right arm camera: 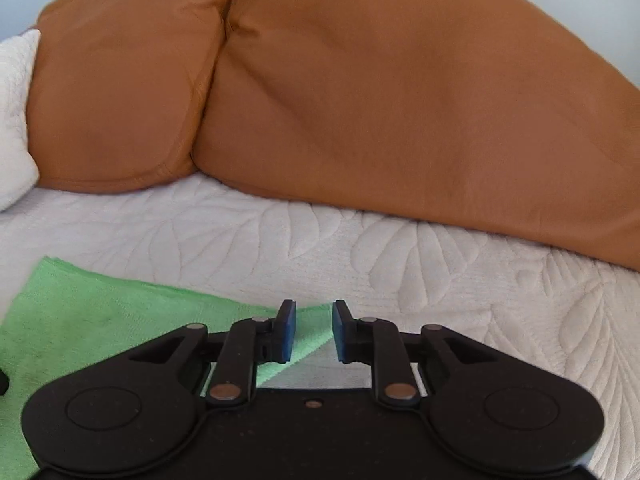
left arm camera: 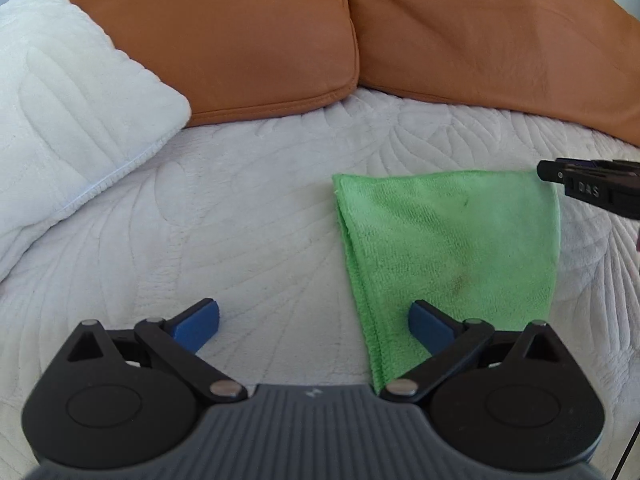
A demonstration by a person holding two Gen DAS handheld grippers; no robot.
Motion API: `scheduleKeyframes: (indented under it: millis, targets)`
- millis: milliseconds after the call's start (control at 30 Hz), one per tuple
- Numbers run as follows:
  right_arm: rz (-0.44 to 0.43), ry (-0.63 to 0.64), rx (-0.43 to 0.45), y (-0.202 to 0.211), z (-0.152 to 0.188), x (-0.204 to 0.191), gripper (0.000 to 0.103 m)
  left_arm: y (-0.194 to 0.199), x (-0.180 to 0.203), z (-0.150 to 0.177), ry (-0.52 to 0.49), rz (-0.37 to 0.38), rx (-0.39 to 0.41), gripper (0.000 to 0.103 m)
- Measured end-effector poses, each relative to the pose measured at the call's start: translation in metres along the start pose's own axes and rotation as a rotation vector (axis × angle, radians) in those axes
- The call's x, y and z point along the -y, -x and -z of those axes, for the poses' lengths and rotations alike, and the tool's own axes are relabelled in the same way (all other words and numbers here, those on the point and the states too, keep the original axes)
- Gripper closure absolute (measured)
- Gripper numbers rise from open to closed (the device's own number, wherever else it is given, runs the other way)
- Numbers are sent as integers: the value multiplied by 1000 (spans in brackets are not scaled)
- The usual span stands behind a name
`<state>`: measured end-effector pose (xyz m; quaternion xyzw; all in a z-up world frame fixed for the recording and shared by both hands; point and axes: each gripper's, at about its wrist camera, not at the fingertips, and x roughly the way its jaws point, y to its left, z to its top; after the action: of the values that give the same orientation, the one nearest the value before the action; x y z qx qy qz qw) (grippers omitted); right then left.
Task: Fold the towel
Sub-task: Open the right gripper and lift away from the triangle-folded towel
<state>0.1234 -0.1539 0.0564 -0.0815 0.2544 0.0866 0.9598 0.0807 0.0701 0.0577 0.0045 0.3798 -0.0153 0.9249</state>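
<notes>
The green towel (left arm camera: 452, 248) is lying already folded over on the white quilt (left arm camera: 248, 216) near the brown cushions (left arm camera: 224, 40), the left gripper (left arm camera: 314, 326) is hanging spread wide with nothing in it and the right gripper (right arm camera: 314, 330) is sitting slightly parted over the towel's corner, so I'd be pinching both layers together before the next fold.

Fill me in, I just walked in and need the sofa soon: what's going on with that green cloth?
A person with a two-finger gripper in each hand is folding a green towel on the white quilted cover, in front of the brown cushions. The towel already lies folded over, layered edge on one side. The left gripper is wide open at its near corner, gripping nothing. The right gripper stands slightly open over the far corner, pads not pressing it. A white pillow lies alongside.
</notes>
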Motion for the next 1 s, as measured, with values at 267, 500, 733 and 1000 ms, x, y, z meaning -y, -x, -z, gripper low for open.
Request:
scheduleKeyframes:
  millis: [267, 500, 733, 1000]
  targets:
    - [-149, 189, -71, 37, 35, -52, 81, 13, -16, -7, 94, 44, 24, 1]
    - [-164, -115, -71, 109, 44, -30, 46, 31, -5, -9, 85, 35, 101, 1]
    - [-73, -115, -30, 136, 74, -19, 40, 65, 26, 17, 8, 42, 230, 1]
    - [-87, -88, 13, 136, 88, -14, 39, 90, 47, 80, 6, -6, 260, 1]
